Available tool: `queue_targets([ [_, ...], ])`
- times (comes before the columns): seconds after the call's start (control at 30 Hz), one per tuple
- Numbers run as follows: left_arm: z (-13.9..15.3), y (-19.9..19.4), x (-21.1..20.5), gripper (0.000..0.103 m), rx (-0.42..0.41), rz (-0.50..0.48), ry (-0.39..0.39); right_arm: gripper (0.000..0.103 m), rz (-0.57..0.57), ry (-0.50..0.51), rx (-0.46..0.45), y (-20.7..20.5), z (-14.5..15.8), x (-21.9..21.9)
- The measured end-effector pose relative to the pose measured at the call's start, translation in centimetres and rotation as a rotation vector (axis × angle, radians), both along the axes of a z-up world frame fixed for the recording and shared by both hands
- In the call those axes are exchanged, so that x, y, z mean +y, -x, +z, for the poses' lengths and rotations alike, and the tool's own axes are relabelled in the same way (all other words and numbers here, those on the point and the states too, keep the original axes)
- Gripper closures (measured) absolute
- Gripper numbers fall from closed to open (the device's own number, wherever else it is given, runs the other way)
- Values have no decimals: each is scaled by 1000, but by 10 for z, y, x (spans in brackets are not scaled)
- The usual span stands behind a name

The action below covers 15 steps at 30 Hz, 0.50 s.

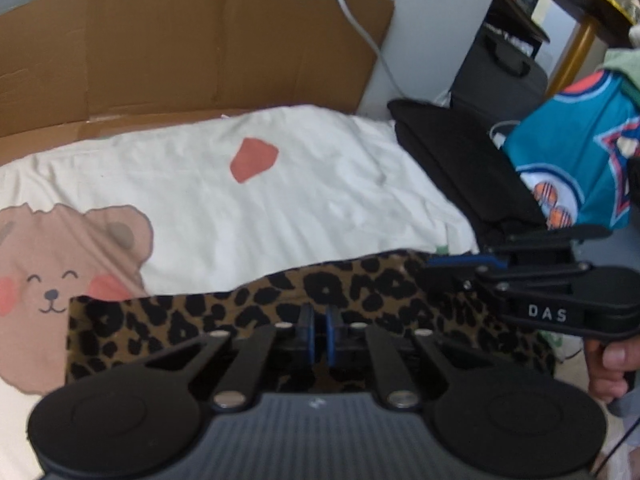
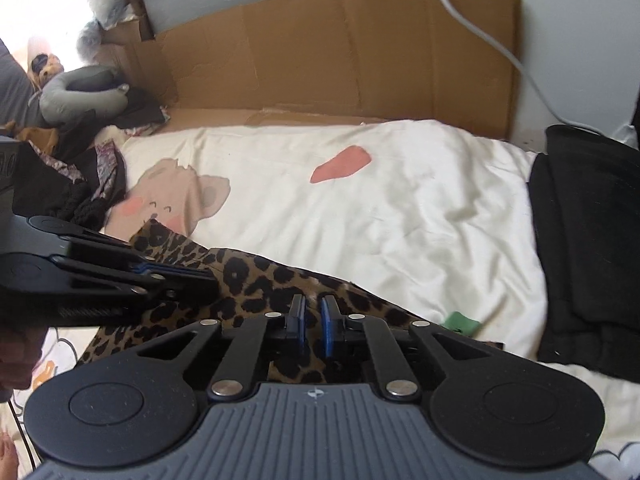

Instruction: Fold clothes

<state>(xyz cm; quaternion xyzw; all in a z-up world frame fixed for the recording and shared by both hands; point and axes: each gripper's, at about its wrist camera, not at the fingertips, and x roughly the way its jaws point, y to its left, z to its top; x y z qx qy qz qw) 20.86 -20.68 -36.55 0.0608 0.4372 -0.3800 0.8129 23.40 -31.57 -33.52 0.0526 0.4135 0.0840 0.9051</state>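
Teal jersey (image 1: pixel 576 140) left view only; grey neck pillow (image 2: pixel 80 92) right only.

A cream bear-print bedsheet (image 1: pixel 260 208) fills mid-frame; flattened cardboard (image 1: pixel 180 52) stands behind it, a teal basketball jersey (image 1: pixel 576 148) at right, a grey neck pillow (image 2: pixel 80 92) upper left.

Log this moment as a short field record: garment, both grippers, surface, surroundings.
garment: leopard-print cloth, held up in a band over the bed
left gripper: shut on the cloth's edge
right gripper: closed down on the same cloth, further along the edge
surface: cream bedsheet with a bear print
behind: flattened cardboard against the wall
right side of bed: folded black garment; teal jersey beyond it
far left of bed: dark clothes pile
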Motion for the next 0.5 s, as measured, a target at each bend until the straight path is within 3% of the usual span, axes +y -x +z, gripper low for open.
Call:
queue_targets([
  [0.3,-16,-5,-6,100,-15,11,-48,95,-12,-10,70,-15,-25,-4],
  [0.43,-8,-4,-9,101,-40,3,-24,95,-42,-39,81,-15,-17,-9],
  [0.5,-12,-7,-12,101,-24,-2,-30,95,-27,-34,34,-3,-6,-7],
])
